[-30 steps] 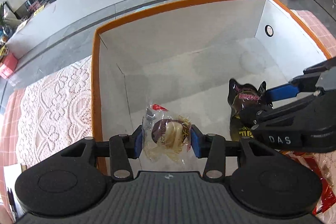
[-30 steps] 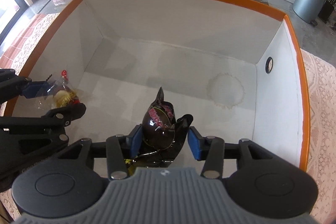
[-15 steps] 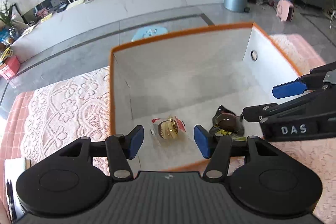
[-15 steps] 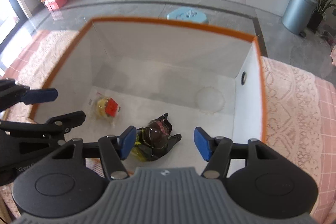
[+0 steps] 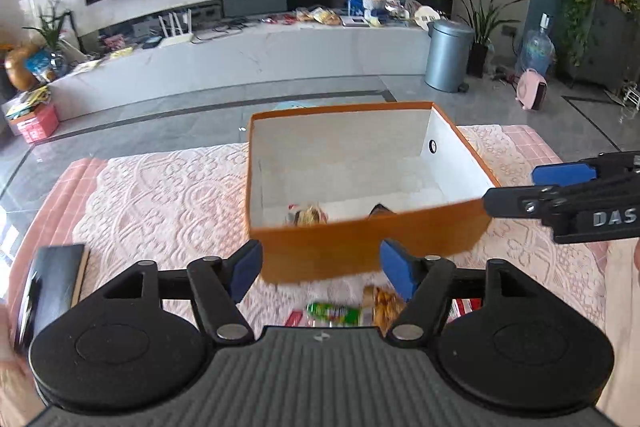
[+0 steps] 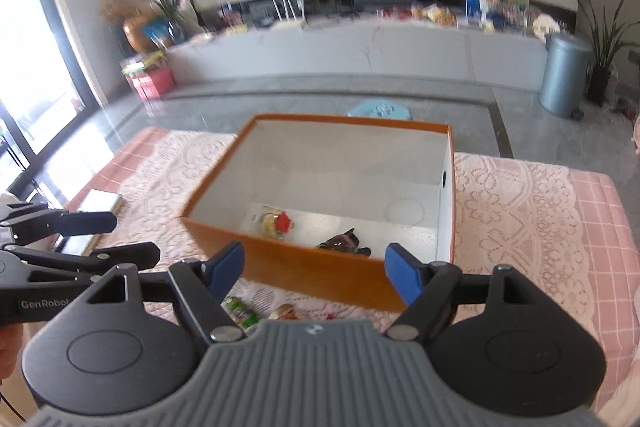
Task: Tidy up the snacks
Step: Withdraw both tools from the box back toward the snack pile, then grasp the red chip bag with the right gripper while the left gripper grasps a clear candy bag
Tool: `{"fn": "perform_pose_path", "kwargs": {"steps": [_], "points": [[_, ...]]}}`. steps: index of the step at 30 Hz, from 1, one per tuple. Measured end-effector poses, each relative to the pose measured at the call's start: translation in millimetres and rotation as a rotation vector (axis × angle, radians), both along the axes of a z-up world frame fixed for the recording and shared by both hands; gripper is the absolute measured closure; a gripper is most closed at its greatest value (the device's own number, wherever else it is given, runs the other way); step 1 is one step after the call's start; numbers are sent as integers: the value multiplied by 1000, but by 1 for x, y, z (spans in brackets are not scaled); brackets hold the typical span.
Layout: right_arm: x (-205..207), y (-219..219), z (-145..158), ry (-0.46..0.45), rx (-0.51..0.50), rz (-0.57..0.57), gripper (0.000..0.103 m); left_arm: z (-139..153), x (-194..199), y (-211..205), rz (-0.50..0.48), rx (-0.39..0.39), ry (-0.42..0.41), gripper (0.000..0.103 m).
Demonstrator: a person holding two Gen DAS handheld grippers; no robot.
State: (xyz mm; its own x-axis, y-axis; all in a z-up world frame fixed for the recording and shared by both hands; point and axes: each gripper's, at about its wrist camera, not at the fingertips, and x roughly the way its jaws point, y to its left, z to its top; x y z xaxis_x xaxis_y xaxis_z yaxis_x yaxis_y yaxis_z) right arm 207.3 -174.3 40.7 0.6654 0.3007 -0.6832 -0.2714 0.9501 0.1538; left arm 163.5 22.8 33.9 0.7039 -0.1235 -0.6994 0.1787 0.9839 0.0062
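An orange box (image 5: 360, 247) (image 6: 320, 271) with a white inside stands on the lace-covered table. On its floor lie a clear-wrapped yellow snack (image 5: 306, 215) (image 6: 275, 223) and a black-wrapped snack (image 5: 380, 209) (image 6: 342, 243). My left gripper (image 5: 320, 267) hangs above and in front of the box's near wall; its jaws are opening, with nothing between them. Over the same wall my right gripper (image 6: 314, 265) holds nothing, and its jaws are opening too. More snacks lie in front of the box: a green packet (image 5: 334, 313) (image 6: 240, 311) and a yellow one (image 5: 384, 303) (image 6: 284, 313).
A dark notebook (image 5: 52, 287) lies at the table's left edge. A pink lace cloth (image 5: 160, 195) covers the table. Beyond the table stand a blue stool (image 6: 380, 109), a grey bin (image 5: 448, 55) and a long white counter (image 5: 240, 59).
Both grippers let go of their snacks inside the box, opened wide, and pulled back and up out of it. The two snacks now lie on the box floor.
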Motion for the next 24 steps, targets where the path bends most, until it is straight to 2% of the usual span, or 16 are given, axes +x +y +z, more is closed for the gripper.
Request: {"fn": "perform_pose_path", "kwargs": {"steps": [7,10,13,19,24], "points": [[-80,-11,-17,-106,56,-19,18,-19,-55,1,19,16,-4,16],[-110,-15,-31,-146,58,-52,18,-31,-74,-2,-19,45,-12,14],[-135,-16,-47,-183,47,-92,18,-49,-89,-5,-43,76,19,13],[-162,-16,-83,-221,19,-187,18,-91,-88,-2,2,117,103,13],[-160,-10,-108,-208,-53,-187,18,-119,-77,13,39,120,145,13]]}}
